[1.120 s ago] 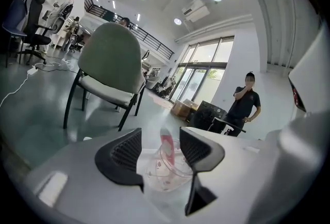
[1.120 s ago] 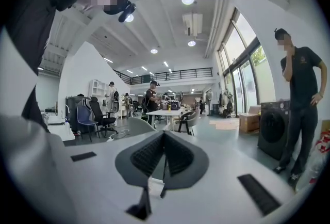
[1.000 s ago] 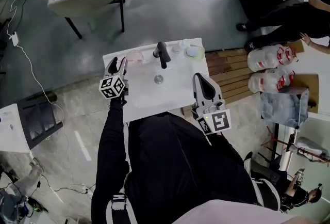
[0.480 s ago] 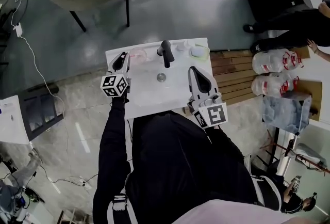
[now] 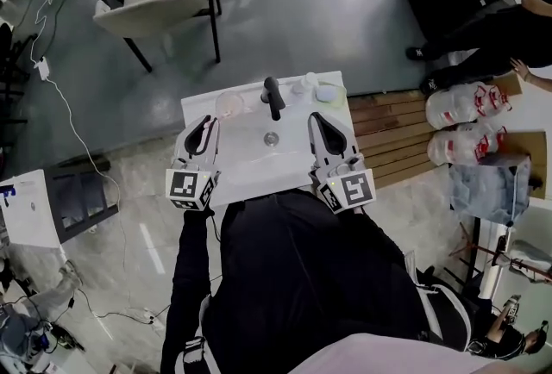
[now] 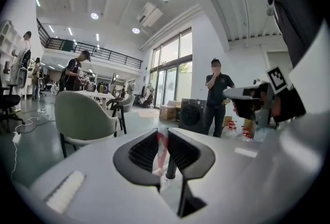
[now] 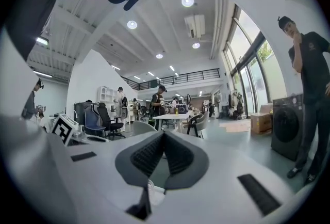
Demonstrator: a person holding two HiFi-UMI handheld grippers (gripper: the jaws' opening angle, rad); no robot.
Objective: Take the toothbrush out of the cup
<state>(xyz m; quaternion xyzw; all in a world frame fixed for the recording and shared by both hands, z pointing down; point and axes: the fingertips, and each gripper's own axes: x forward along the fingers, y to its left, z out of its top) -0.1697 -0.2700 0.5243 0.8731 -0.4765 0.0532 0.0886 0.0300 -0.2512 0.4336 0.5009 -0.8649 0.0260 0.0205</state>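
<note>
A clear pinkish cup stands at the back left of the white washbasin top, left of the black tap. My left gripper hangs above the basin's left side, nearer to me than the cup. In the left gripper view its jaws are shut on a thin pink and white toothbrush, which runs upright between the pads. My right gripper hovers over the basin's right side; its pads meet at the tips with nothing between them.
The drain lies in the middle of the basin. Small containers stand at the back right corner. A chair stands beyond the basin. Wooden boards and water jugs lie to the right, near a standing person.
My left gripper has left the cup's rim and come up and back toward me. The right gripper has stayed over the basin's right side.
</note>
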